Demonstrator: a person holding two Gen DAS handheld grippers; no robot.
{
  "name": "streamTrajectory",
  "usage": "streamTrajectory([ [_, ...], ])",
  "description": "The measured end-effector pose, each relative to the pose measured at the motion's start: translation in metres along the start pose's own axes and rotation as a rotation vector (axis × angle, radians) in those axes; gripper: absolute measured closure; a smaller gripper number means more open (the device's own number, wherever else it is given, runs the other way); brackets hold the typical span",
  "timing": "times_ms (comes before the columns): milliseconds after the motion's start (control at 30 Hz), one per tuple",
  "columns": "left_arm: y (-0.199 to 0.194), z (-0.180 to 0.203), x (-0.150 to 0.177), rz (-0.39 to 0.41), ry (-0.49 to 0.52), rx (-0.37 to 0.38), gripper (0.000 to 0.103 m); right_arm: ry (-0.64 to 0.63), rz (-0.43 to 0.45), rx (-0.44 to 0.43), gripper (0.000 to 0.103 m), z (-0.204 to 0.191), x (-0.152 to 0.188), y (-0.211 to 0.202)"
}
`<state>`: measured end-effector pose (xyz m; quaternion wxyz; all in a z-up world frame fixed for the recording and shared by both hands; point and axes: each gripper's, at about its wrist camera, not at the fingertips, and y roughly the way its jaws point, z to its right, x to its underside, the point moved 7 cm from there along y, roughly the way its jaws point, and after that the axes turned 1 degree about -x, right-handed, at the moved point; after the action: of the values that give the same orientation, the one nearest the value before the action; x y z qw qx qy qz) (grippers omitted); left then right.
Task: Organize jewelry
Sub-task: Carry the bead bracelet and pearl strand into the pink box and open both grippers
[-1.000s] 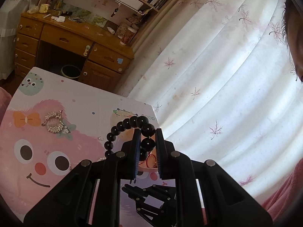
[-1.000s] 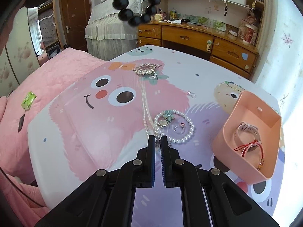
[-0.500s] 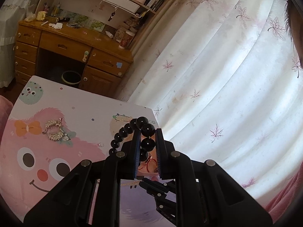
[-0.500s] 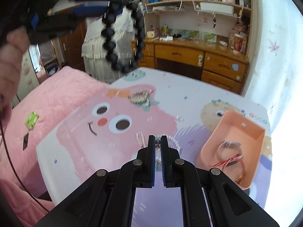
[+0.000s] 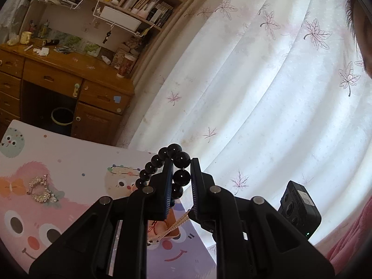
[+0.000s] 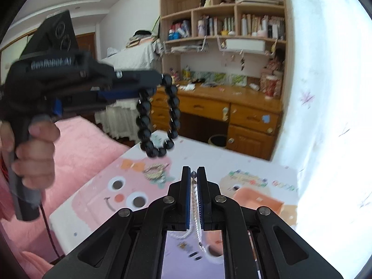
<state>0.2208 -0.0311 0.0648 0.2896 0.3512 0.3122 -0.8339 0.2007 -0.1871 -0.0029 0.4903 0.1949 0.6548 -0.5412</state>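
My left gripper (image 5: 181,179) is shut on a black bead bracelet (image 5: 179,176) and holds it high above the table; the bracelet hangs as a loop in the right wrist view (image 6: 158,118). My right gripper (image 6: 193,176) is shut on a white pearl necklace (image 6: 194,200), whose strand hangs down between the fingers. The pink tray (image 6: 258,201) sits on the table to the right, and its corner shows under my left gripper (image 5: 173,229). A sparkly brooch (image 5: 40,189) lies on the cartoon table mat (image 5: 58,209).
A wooden desk (image 5: 69,74) with shelves stands beyond the table. A white curtain (image 5: 255,93) hangs to the right. A pink bed (image 6: 76,144) lies to the left. The right gripper's camera body (image 5: 300,207) shows beside my left gripper.
Both grippers have risen away from the table. The right gripper has lifted the pearl necklace off the mat. The left gripper carries the black bracelet higher and further right.
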Motion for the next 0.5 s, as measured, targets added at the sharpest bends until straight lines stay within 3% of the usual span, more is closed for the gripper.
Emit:
streamTrajectory([
  [100,0.022,0.011,0.000,0.011,0.011,0.063,0.091,0.017,0.051,0.044,0.098,0.023,-0.016,-0.014],
  [267,0.070,0.014,0.007,-0.020,0.037,0.086,0.091,0.066,0.098,0.099,0.098,0.066,-0.027,-0.025],
  [367,0.096,0.007,0.020,-0.060,0.019,0.102,0.091,0.106,0.088,0.102,0.098,0.086,-0.016,-0.022],
  [500,0.133,-0.009,0.048,-0.126,-0.012,0.092,0.091,0.155,0.012,0.096,0.098,0.110,0.016,-0.002],
])
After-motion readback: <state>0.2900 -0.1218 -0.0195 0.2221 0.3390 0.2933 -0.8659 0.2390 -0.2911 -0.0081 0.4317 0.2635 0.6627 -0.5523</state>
